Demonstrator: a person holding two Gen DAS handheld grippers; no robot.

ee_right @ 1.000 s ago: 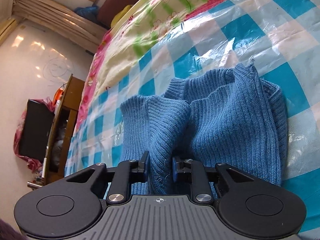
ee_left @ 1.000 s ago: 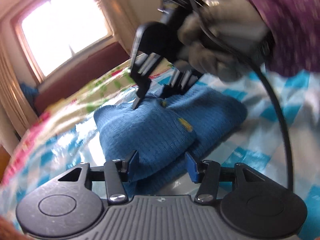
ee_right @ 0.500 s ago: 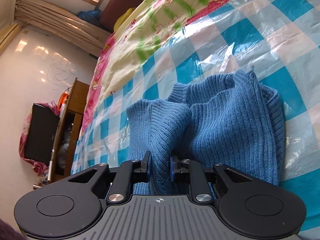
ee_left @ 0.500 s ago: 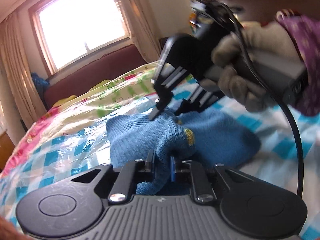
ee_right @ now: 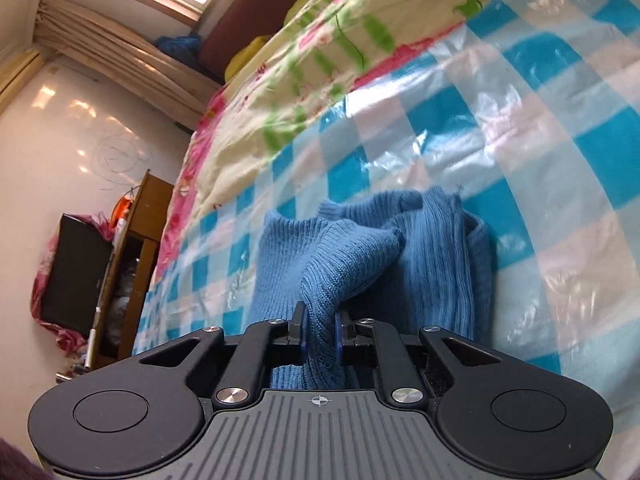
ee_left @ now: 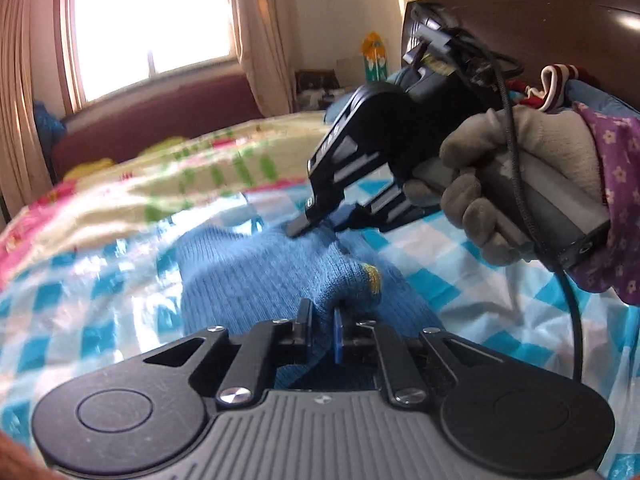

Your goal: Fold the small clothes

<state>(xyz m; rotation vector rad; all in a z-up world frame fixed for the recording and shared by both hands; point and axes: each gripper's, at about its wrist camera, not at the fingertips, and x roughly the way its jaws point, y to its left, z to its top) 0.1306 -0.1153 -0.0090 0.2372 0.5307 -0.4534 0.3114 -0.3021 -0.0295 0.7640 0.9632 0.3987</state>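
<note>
A: On the bed (ee_left: 120, 248), over the checked sheet (ee_right: 500, 128), where does the knit (ee_left: 256, 276) lie from each hand?

B: Going left to right: the left tongs (ee_left: 322, 326) have a raised fold of the blue knit right between their pads, narrow and closing on it. The cloth bunches up out of the jaws, with a small yellow mark just beyond. The rest of the heap spreads away in front of them.

A: And the right tongs (ee_left: 320, 222)?

B: In the left view they come down from the far right, in a gloved hand (ee_left: 516, 184), tips on the far edge of the same heap. From their own camera the right tongs (ee_right: 320, 332) are also narrow, closing on a ridge of knit (ee_right: 360, 256) that rises straight out of the jaws.

A: So both hold the one garment?

B: Yes, at opposite edges, facing each other across it. The bulk lies between the two, resting on the sheet.

A: Which way does it run?

B: I'd judge its long axis runs from one pair of tongs to the other. A fold would likely carry one pinched edge across to meet the other; neither hand is clearly nearer the middle.
</note>
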